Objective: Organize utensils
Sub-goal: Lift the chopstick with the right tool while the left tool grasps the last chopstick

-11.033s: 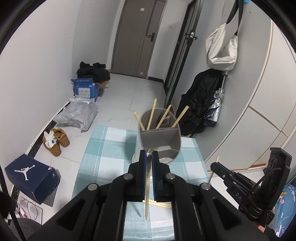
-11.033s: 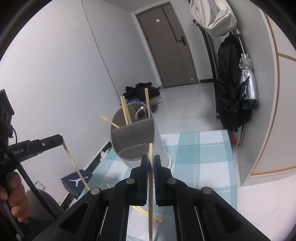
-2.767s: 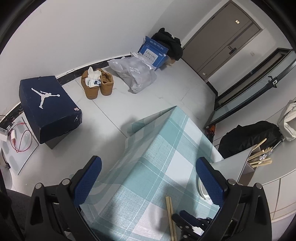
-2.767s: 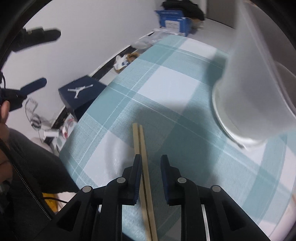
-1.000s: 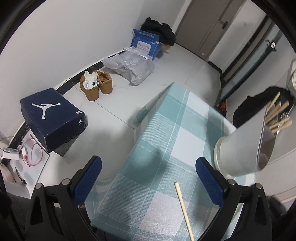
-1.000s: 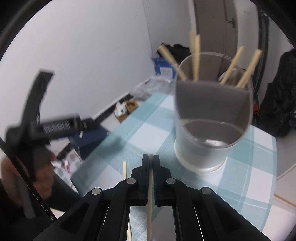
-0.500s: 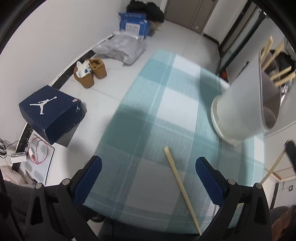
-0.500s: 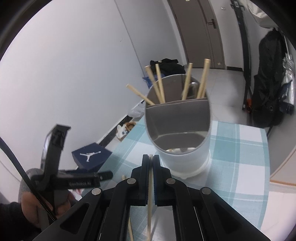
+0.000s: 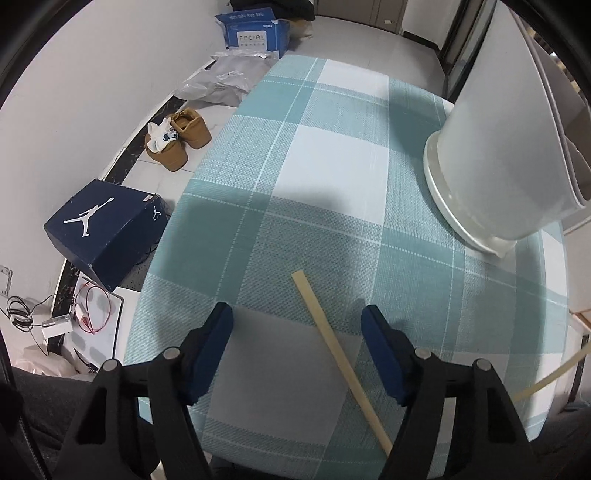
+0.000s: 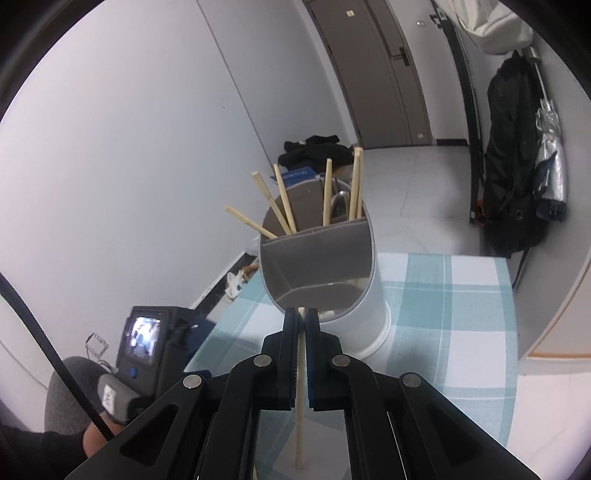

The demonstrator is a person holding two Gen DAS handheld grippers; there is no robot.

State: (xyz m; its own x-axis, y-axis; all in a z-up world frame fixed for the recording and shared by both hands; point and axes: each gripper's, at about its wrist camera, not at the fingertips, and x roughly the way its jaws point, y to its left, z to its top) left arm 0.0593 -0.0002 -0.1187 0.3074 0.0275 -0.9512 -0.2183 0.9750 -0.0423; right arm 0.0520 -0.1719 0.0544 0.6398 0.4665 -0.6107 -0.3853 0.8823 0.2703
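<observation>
A wooden chopstick (image 9: pixel 338 354) lies on the teal checked tablecloth (image 9: pixel 332 184), between the wide-open jaws of my left gripper (image 9: pixel 297 328), just above it. My right gripper (image 10: pixel 301 321) is shut on another chopstick (image 10: pixel 300 406), held upright above the table, just before the grey divided utensil holder (image 10: pixel 317 258). Several chopsticks (image 10: pixel 284 201) stand in the holder's far compartment. The holder also shows in the left wrist view (image 9: pixel 495 155) at the right. The held chopstick's lower end shows at the right edge of the left wrist view (image 9: pixel 546 376).
The table's left edge drops to the floor, where a dark blue shoe box (image 9: pixel 105 230), tan shoes (image 9: pixel 177 142), a grey bag (image 9: pixel 225 79) and a blue carton (image 9: pixel 253 31) lie. A black backpack (image 10: pixel 517 166) hangs at the right wall. The left gripper's body (image 10: pixel 155 350) is left of the holder.
My left gripper has come down over the lying chopstick and its jaws have narrowed around it. My right gripper has moved closer to the holder with its chopstick.
</observation>
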